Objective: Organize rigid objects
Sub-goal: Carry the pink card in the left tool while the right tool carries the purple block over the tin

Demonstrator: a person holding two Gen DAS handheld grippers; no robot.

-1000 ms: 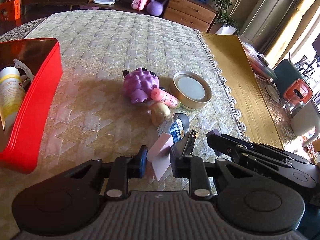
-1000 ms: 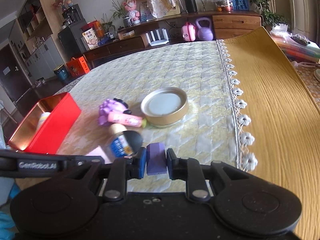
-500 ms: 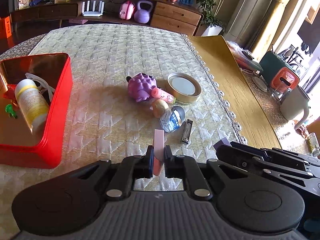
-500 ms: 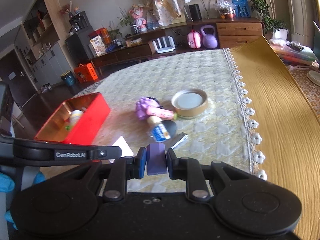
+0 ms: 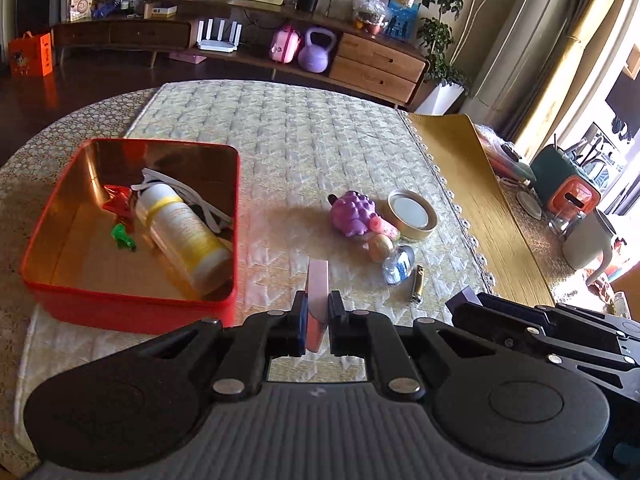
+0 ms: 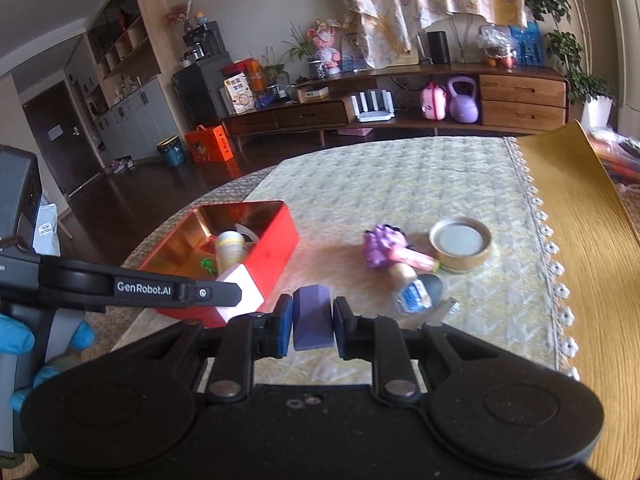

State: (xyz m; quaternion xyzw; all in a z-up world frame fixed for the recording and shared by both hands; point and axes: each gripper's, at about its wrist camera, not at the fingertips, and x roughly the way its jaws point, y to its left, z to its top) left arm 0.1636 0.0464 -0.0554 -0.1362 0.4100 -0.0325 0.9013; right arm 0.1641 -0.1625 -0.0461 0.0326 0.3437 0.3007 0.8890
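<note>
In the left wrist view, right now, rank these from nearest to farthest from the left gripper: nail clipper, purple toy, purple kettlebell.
From the left gripper:
1. Nail clipper, just ahead, right.
2. Purple toy, mid-table.
3. Purple kettlebell, on the far sideboard.

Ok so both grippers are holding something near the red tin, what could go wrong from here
1. The left gripper pinches only the lower end of the thin pink block; it may pivot or slip on the way.
2. The right gripper, holding the purple block, sits close beside the left one; both heading for the red tin could collide.
3. The bottle already fills much of the tin, so a dropped block might bounce off it.
</note>
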